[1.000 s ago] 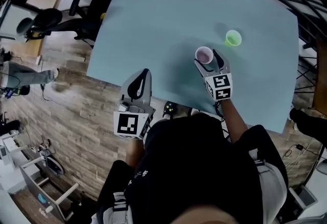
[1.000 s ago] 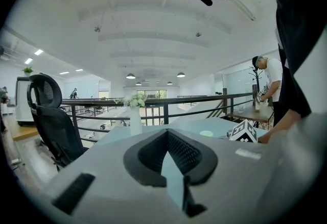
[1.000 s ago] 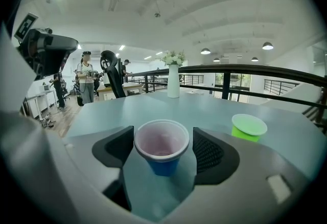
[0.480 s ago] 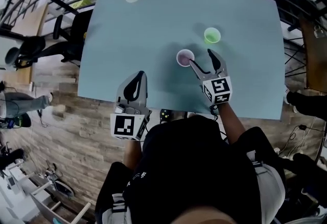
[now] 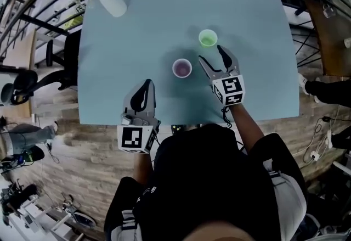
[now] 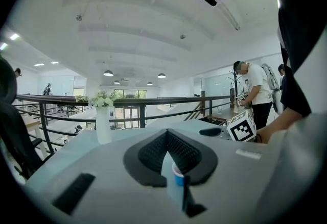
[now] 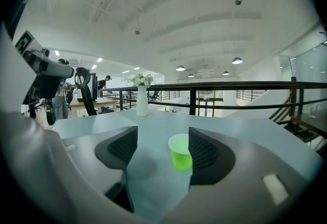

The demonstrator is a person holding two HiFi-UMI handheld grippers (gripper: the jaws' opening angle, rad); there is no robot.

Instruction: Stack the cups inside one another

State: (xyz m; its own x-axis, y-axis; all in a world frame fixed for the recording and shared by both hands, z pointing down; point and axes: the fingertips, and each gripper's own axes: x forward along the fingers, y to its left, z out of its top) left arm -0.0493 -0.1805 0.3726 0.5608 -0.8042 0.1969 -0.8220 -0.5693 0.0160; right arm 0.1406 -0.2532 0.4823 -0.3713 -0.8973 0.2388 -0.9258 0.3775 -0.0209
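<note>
Right tongs (image 5: 213, 55) line up on the green cup (image 5: 207, 38) at the middle of the pale blue counter (image 5: 247, 20). The cup stands just beyond the tips, straight ahead along their reach. Seen from the right gripper view, it sits in the gap but well over towards the right-hand pad. The tongs stand wide and have just been narrowing, yet neither pad presses on the cup, so they hold nothing.

The cup is upright with its long axis vertical and its open mouth to the ceiling, so its round wall faces the pads whichever way they come in. The purple cup (image 5: 182, 68) stands close by on the counter, just to the left of the right tongs and apart from them. It too is upright and mouth-up, and would likely take the green one from above, or drop into it.

The left tongs (image 5: 147, 85) hang at the counter's near edge, well short of both cups, pads closed together and carrying nothing. A blue sliver shows through their slit, too little to name. The right hand is plainly the nearer. Its coming move likely turns on shifting the gap slightly rightward — centring the green cup before the pads meet it.
</note>
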